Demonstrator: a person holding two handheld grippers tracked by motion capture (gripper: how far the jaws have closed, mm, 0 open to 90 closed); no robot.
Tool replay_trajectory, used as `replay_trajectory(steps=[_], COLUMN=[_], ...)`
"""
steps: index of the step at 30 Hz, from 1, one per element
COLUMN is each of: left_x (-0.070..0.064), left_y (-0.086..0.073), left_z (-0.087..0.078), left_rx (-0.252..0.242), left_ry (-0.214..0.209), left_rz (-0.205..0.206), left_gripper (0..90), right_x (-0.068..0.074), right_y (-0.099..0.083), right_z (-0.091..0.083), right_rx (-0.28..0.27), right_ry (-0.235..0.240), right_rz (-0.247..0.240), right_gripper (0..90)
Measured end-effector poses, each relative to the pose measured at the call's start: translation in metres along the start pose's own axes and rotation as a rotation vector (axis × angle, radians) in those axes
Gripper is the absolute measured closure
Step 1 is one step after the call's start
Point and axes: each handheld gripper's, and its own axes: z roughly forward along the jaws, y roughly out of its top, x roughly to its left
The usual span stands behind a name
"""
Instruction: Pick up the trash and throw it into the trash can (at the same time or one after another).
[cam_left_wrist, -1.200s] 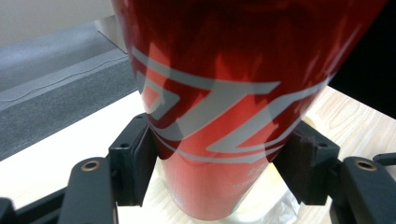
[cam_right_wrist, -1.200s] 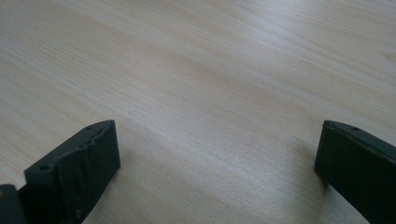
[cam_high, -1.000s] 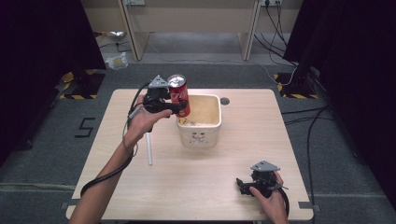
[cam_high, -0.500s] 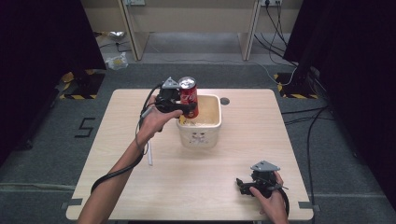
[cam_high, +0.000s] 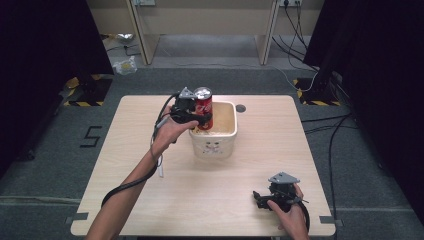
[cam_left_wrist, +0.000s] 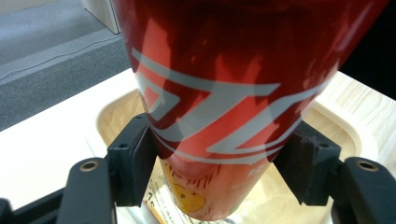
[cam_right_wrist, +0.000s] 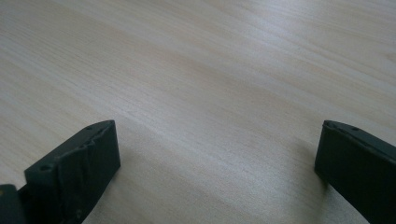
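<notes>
Since half a second ago the left gripper (cam_high: 200, 118) has carried the red can (cam_high: 203, 106) farther over the white tub (cam_high: 214, 136); its fingers (cam_left_wrist: 132, 161) clamp the can upright above the near-left rim. White swirling lettering (unreadable) marks the can. Printed packets lie inside the tub. The right gripper (cam_high: 260, 198) rests on the desk (cam_high: 260, 150), fingers spread.

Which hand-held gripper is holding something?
The left hand-held gripper clamps the red can over the tub; the right hand-held gripper is open.
</notes>
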Motion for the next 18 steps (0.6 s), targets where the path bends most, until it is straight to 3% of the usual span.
replay_trajectory(steps=[18], left_x=[0.0034], left_y=[-0.0078], left_z=[0.0071], left_rx=[0.013], left_ry=[-0.012], left_rz=[-0.001], left_gripper=[32.9], right_x=[-0.0001], right_y=[0.0000], right_z=[-0.0001], right_rx=[0.001], right_ry=[-0.001], right_rz=[-0.001], right_gripper=[0.3])
